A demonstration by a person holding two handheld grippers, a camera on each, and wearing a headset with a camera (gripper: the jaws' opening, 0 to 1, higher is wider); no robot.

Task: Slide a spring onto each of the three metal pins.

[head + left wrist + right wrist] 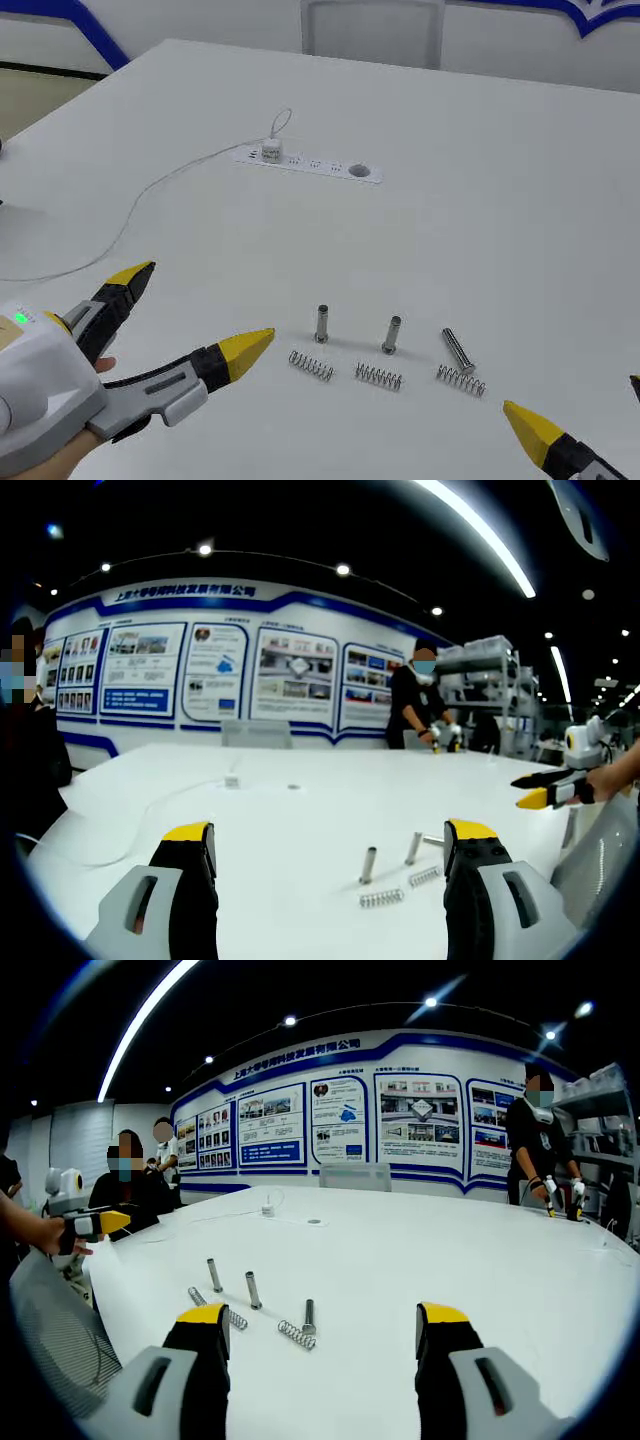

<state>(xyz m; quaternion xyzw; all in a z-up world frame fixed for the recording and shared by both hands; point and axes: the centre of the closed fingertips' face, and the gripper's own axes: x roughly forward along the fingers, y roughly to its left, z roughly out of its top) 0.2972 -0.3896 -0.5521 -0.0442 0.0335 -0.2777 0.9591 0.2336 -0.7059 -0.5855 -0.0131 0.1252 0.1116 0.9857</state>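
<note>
Three metal pins sit near the table's front edge. The left pin (pixel 321 323) and the middle pin (pixel 391 334) stand upright; the right pin (pixel 458 350) looks to be lying down. A loose spring lies in front of each: left spring (pixel 311 365), middle spring (pixel 378 377), right spring (pixel 461 380). My left gripper (pixel 200 310) is open and empty, to the left of the pins. At the bottom right my right gripper (pixel 580 405) is open too, short of the right spring. The pins (pixel 368 864) (pixel 253 1289) lie ahead between both grippers' jaws.
A white power strip (pixel 310 163) with a plug and a long cable lies mid-table. A chair (pixel 372 30) stands behind the far edge. People stand in the background (pixel 418 705) (pixel 130 1185).
</note>
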